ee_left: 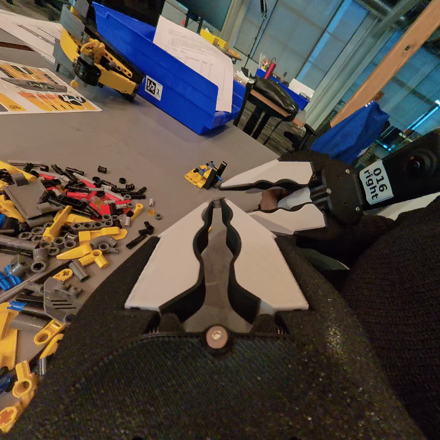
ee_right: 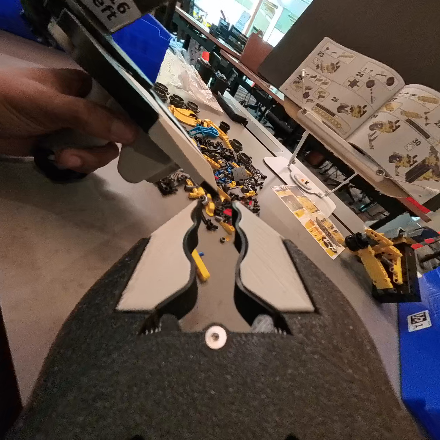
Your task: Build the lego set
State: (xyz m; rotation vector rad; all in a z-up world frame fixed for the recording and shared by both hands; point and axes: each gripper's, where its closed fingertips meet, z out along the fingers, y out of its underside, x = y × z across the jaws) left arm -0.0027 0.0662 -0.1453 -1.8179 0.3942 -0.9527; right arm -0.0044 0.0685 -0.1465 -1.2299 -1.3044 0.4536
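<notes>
In your left wrist view, your left gripper (ee_left: 217, 201) sits at frame centre, its tips pinching a small grey piece (ee_left: 217, 202) above the grey table (ee_left: 142, 142). Your right gripper (ee_left: 234, 202) comes in from the right edge, fingers spread, its upper tip just beside a small yellow-and-black assembly (ee_left: 206, 175). A pile of loose parts (ee_left: 59, 226) fills the left side. A blue bin (ee_left: 171, 81) with a paper (ee_left: 202, 59) in it lies at upper centre, a partly built yellow model (ee_left: 102, 66) and a sticker sheet (ee_left: 40, 92) at upper left.

In your right wrist view, your right gripper (ee_right: 215, 202) is spread, nothing between its tips; a yellow beam (ee_right: 201, 264) lies on the table (ee_right: 71, 226) between its fingers. Your left gripper (ee_right: 209, 190) slants down from upper left, held by your hand (ee_right: 59, 123), its tip over the pile (ee_right: 228, 171); here the grey piece is hidden. An open booklet (ee_right: 357, 100) stands at upper right.
</notes>
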